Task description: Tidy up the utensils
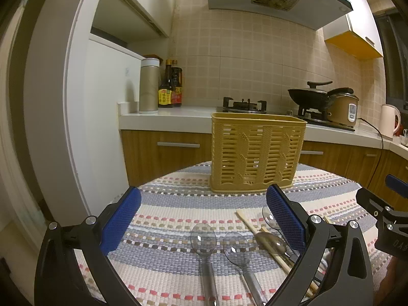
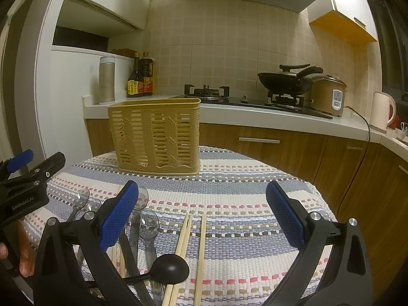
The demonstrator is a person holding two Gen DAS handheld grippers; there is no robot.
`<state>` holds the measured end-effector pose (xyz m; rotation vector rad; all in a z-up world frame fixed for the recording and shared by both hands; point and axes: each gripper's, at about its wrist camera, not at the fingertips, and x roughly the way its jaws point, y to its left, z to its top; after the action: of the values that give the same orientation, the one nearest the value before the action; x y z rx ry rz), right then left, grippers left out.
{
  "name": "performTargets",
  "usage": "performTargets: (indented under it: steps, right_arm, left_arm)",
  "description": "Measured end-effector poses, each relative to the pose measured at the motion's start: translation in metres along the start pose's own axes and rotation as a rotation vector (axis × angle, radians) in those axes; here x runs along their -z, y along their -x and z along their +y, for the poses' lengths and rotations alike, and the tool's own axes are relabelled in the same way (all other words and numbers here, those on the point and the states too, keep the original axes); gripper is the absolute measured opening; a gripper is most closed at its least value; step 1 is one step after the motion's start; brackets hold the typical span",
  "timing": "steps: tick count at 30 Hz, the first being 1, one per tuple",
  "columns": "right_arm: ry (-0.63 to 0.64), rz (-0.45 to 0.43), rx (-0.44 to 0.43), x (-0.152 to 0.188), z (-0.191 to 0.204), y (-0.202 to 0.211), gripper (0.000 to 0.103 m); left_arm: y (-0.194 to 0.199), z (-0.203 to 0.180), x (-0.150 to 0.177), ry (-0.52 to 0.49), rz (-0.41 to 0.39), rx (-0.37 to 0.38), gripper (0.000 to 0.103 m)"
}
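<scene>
A yellow slotted utensil basket (image 1: 256, 154) stands upright at the far side of the striped tablecloth; it also shows in the right wrist view (image 2: 156, 137). Clear plastic spoons (image 1: 204, 239) and wooden chopsticks (image 1: 251, 225) lie on the cloth before me. My left gripper (image 1: 204, 219) is open and empty above the spoons. My right gripper (image 2: 202, 214) is open and empty above wooden chopsticks (image 2: 202, 250), a black spoon (image 2: 169, 270) and clear spoons (image 2: 149, 225). Each gripper shows at the edge of the other's view.
The round table has a woven striped cloth (image 2: 242, 193). Behind it runs a kitchen counter (image 1: 178, 117) with a flask (image 1: 149, 86), sauce bottles (image 1: 169, 86), a gas hob with a wok (image 2: 285, 81), a rice cooker (image 2: 329, 97) and a kettle (image 2: 382, 112).
</scene>
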<state>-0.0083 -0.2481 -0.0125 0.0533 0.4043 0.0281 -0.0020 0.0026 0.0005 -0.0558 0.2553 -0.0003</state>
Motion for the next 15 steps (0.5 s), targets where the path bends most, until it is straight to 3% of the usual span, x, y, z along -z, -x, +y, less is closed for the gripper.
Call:
performTargets:
  steps: [6, 15]
  right_arm:
    - [-0.012, 0.009, -0.004, -0.0004, -0.0026, -0.0017, 0.096]
    - [0.006, 0.017, -0.001, -0.0002, 0.0004, -0.004, 0.096]
  left_arm:
    - [-0.0005, 0.0043, -0.0002, 0.043, 0.022, 0.008, 0.095]
    - [-0.0002, 0.0028, -0.0002, 0.009, 0.011, 0.01, 0.095]
